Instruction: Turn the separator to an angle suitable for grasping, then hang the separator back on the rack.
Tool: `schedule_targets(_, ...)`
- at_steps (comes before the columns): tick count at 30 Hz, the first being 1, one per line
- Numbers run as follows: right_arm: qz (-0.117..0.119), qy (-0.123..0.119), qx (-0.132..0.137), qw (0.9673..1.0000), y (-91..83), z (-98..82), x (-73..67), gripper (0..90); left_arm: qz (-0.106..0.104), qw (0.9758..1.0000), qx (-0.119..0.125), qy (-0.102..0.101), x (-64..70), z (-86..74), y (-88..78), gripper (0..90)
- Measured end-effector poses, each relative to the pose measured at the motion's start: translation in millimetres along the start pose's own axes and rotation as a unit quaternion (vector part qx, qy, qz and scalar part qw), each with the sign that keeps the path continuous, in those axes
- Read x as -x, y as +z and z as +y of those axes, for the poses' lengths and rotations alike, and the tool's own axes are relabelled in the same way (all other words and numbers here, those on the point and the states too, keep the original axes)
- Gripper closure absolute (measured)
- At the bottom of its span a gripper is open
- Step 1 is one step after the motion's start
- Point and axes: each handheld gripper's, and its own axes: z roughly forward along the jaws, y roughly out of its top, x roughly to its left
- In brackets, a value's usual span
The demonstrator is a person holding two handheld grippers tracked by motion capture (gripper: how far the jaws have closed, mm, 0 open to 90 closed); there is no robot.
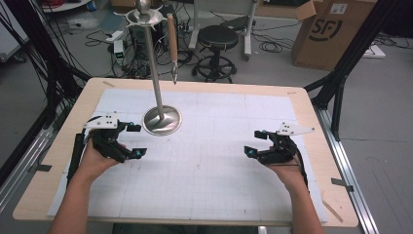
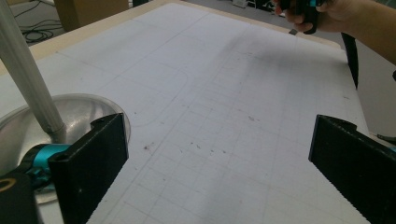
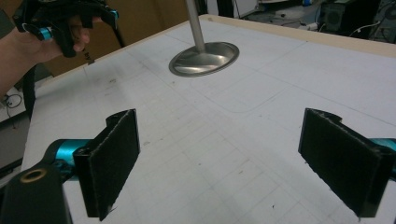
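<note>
The thing hanging from the stand's top disc, a wooden-handled utensil (image 1: 171,41) with a metal tip pointing down, looks like your target. It dangles beside the pole (image 1: 154,63), well beyond and above both sets of fingers, nearer your left gripper (image 1: 132,140) than your right gripper (image 1: 253,142). What the tip is, and how the handle hooks onto the disc, is too small to tell.

The stand's round metal base (image 1: 161,120) sits just ahead of your left gripper's fingers; in the left gripper view it lies right behind the left-hand pad (image 2: 91,163). That is your first hazard: swing that hand up carelessly and you clip the base or pole, the tall stand rocks, and the utensil swings or drops off.

Both grippers stand wide open with nothing between the pads, resting low over the gridded mat (image 1: 219,161), well apart from each other.

Second hazard: the handle is slim and hangs free. Close on it off-centre and it will pivot away from the pads, or you will drag the whole stand sideways instead of lifting the utensil clear. The pointed end could also scrape the mat if it falls.

Reaching across with the right gripper means crossing the pole; the left has the shorter path.
</note>
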Motion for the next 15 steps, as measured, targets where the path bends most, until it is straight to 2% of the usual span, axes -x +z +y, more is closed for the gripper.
schedule_targets(8,0.000,-0.004,-0.002,1.0000,-0.1,-1.2,-1.0,11.5,0.001,1.0000,0.002,0.001,1.6,0.8,-0.4,5.3)
schedule_targets(15,0.003,-0.002,-0.008,1.0000,1.7,-2.2,-0.2,11.6,0.001,0.9999,-0.013,0.001,1.2,-0.8,3.5,5.3)
